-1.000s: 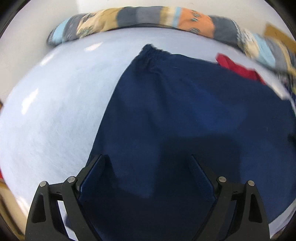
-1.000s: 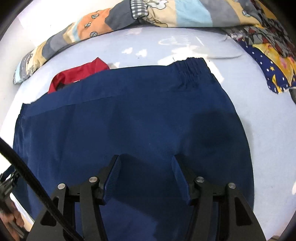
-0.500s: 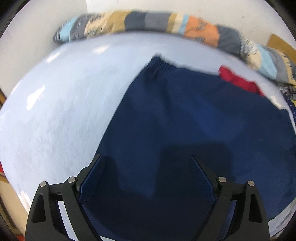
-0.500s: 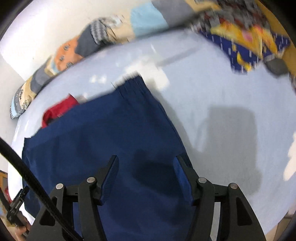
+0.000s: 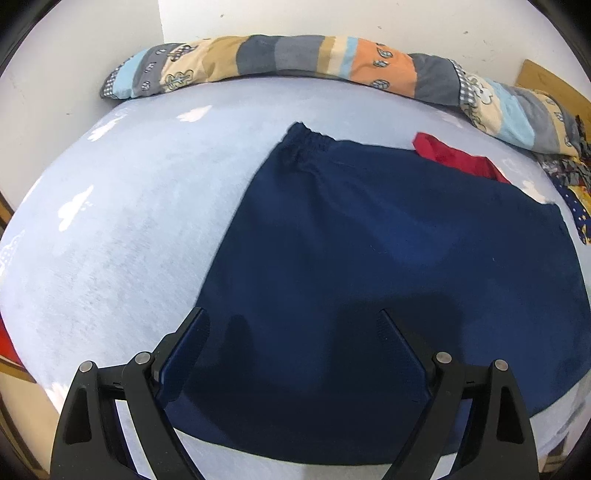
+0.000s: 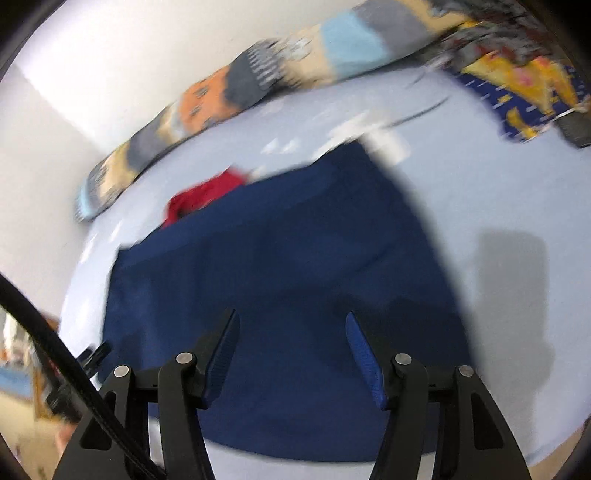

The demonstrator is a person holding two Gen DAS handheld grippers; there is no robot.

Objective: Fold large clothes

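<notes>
A: Navy garment point(image 5: 369, 258)?
B: Spread flat on the pale blue bed sheet point(image 5: 129, 221), gathered waistband point(image 5: 310, 138) at the far edge, near hem close to the near side of the bed. In the right wrist view, same navy cloth point(image 6: 295, 266), blurred, filling the middle of the frame.

A: Left gripper point(image 5: 291, 323)?
B: Hovering over the near left part of the garment, jaws spread wide, nothing between them. Left finger point(image 5: 184, 350) just over the garment's left edge, right finger over the cloth. Touching the fabric or not: cannot tell.

A: Right gripper point(image 6: 291, 325)?
B: Over the near part of the garment, jaws apart though narrower than the left pair, nothing clamped. Blue ribbed pads point(image 6: 364, 354) facing inward.

A: Around it?
B: Red cloth point(image 5: 458, 158) at the far right edge of the garment, partly tucked under it; seen too from the right wrist point(image 6: 207, 192). Long patchwork quilt roll point(image 5: 295, 59) along the far side against the white wall point(image 5: 332, 18). Yellow and blue printed fabric point(image 6: 524, 85) far right. Black cable point(image 6: 55, 350) crossing the near left corner of the right wrist view.
</notes>
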